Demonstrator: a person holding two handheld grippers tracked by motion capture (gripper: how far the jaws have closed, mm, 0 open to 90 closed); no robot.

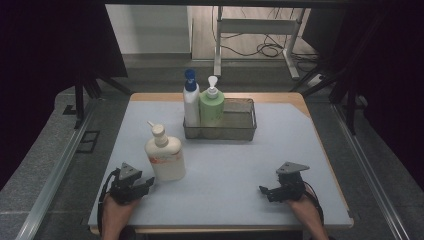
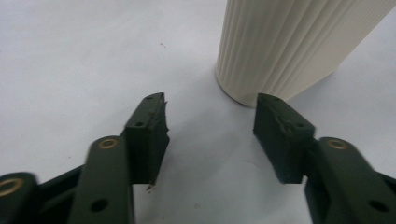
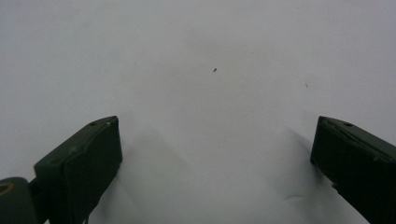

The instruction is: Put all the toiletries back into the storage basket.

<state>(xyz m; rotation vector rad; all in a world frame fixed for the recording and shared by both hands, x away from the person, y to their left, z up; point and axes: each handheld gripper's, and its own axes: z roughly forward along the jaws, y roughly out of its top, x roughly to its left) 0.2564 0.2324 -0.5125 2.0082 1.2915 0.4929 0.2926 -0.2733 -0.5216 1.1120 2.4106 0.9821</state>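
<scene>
A: Bottle (image 1: 166, 155) first, the cream pump one: where is it from the high view?

B: Standing upright on the counter (image 1: 235, 180), front-left, just beside the left tool (image 1: 145, 184) and apart from it. 2 more bottles, a white one with a blue cap (image 1: 191, 102) and a green one (image 1: 212, 105), stand in the left end of a wire basket (image 1: 245, 131) farther back. My guess is the free space beside them is meant for the cream one. The right tool (image 1: 264, 190) rests low at front-right, well apart from everything.

A: And the left gripper view?

B: The left tool (image 2: 210, 121) is spread wide, holding nothing. The bottle's ribbed base (image 2: 280, 46) sits just beyond its right tip, so it looks lined up for a side approach.

A: The right gripper view?

B: The right tool (image 3: 215, 154) is spread wide over bare counter (image 3: 196, 56), empty, probably just parked.
</scene>
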